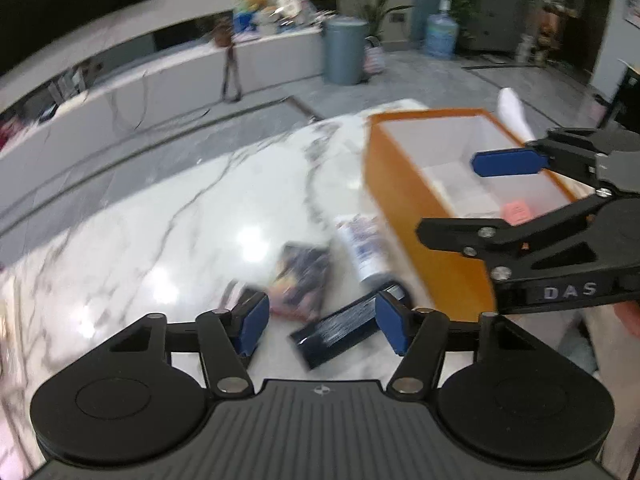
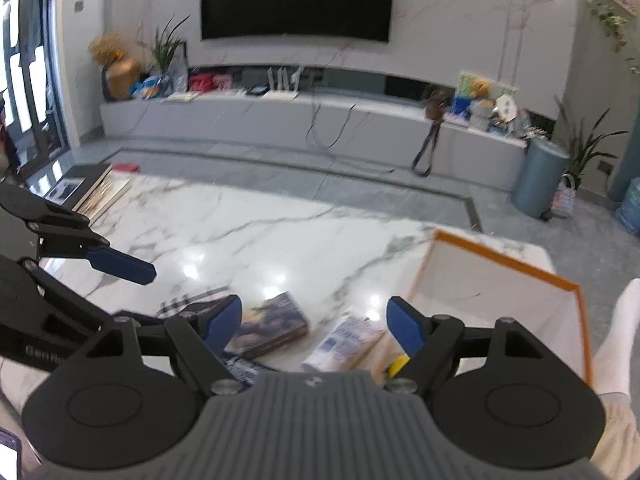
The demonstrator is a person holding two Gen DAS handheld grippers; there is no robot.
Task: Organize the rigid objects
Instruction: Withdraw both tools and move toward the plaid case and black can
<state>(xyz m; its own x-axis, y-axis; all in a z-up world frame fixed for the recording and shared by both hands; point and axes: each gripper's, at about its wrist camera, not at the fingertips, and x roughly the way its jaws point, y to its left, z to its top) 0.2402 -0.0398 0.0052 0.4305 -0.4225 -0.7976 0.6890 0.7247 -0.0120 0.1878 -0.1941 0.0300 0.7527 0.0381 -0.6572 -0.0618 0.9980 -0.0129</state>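
Note:
On the marble table (image 1: 168, 216) lie a black oblong box (image 1: 340, 334), a colourful flat box (image 1: 300, 280) and a white tube (image 1: 362, 248), beside an orange box with a white inside (image 1: 404, 216). My left gripper (image 1: 322, 326) hovers open above the black box, its pads apart from it. My right gripper (image 1: 448, 196) reaches in from the right over the orange box, open. In the right wrist view my right gripper (image 2: 316, 326) stands open and empty above the colourful box (image 2: 272, 326) and the tube (image 2: 344, 344). The left gripper (image 2: 160, 292) is at its left.
Something yellow (image 2: 396, 364) shows at the orange box's (image 2: 500, 276) near end. A white-socked foot (image 2: 624, 340) rests right of that box. Flat frames (image 2: 100, 196) lie at the table's far left corner. Beyond are the grey floor, a TV bench (image 2: 280, 120) and a bin (image 2: 536, 176).

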